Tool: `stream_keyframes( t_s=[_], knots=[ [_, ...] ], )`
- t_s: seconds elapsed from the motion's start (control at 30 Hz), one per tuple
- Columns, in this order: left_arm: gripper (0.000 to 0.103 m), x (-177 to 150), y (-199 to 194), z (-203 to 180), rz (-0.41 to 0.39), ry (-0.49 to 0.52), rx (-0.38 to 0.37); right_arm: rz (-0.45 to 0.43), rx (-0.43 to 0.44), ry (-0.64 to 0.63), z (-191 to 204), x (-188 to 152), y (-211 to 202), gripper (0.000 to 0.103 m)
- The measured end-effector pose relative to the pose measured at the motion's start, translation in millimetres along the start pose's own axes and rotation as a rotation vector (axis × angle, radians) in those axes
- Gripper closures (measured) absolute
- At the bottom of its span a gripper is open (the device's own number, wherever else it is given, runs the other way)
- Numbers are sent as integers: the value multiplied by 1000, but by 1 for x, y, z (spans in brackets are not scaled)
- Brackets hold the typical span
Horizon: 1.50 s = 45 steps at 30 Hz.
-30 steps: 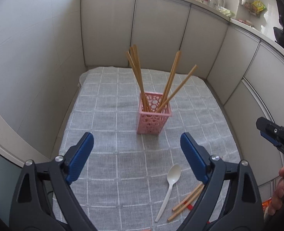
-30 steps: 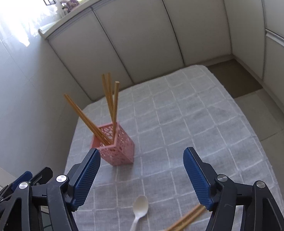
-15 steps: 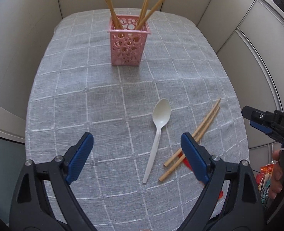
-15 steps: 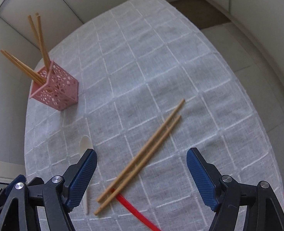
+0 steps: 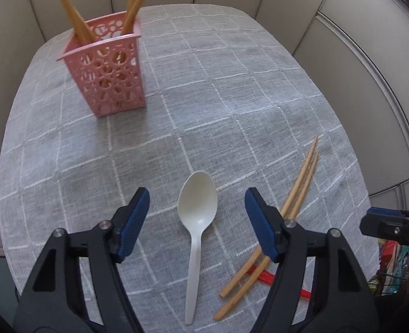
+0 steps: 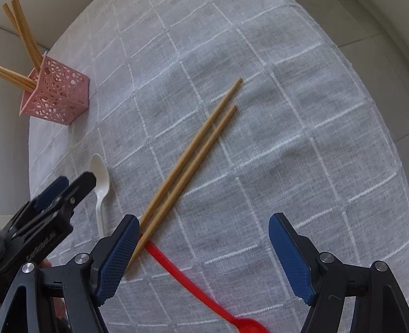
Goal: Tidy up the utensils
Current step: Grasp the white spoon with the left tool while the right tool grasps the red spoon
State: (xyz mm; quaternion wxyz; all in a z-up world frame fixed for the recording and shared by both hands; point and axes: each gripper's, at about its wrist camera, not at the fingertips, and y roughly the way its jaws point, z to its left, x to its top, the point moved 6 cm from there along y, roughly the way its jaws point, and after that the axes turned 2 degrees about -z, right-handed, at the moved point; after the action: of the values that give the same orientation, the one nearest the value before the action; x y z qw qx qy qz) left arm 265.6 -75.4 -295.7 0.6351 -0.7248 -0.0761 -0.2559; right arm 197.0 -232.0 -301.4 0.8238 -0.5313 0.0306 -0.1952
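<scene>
A pink perforated holder [image 5: 108, 66] stands at the table's far left with several chopsticks [image 5: 133, 2] in it; it also shows in the right wrist view [image 6: 55, 94]. A white plastic spoon [image 5: 197, 222] lies between the fingers of my open left gripper [image 5: 197, 219], bowl away from me. Two loose chopsticks [image 6: 189, 158] lie side by side, crossing over a red spoon [image 6: 201, 285]. My open right gripper [image 6: 203, 258] hovers over the red spoon's handle, its left finger beside the chopsticks' near ends. Both grippers are empty.
The table wears a grey checked cloth [image 5: 232, 88]. Beige cabinet panels [image 5: 357, 55] surround it at the back and right. The left gripper shows in the right wrist view [image 6: 51, 197] beside the white spoon [image 6: 100, 183].
Both grippers have tilted down and come closer to the table. The left one now straddles the white spoon and has narrowed somewhat. The right one has come down over the chopsticks and red spoon.
</scene>
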Motion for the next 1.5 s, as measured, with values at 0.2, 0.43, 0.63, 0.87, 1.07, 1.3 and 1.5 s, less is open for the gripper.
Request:
stream_keyframes(
  t_s=[0.2, 0.43, 0.63, 0.87, 1.07, 1.3, 1.5],
  knots=[
    [62, 0, 21, 1, 33, 52, 34, -6, 1, 35, -19, -24, -17, 22],
    [68, -8, 9, 8, 35, 46, 38, 31, 0, 31, -30, -68, -24, 22],
    [68, -17, -31, 21, 9, -8, -8, 52, 2, 51, -41, -102, -21, 31],
    [68, -32, -68, 28, -23, -52, -66, 89, 55, 197, -56, -126, 4, 62],
    [68, -39, -78, 25, -38, -14, -63, 78, 101, 349, -73, -136, 20, 76],
    [68, -44, -87, 25, -52, 3, -58, -15, 179, 422, -79, -129, 20, 95],
    [68, -39, -94, 30, -94, -11, -34, -159, 123, 302, -68, -111, -17, 99]
  ],
)
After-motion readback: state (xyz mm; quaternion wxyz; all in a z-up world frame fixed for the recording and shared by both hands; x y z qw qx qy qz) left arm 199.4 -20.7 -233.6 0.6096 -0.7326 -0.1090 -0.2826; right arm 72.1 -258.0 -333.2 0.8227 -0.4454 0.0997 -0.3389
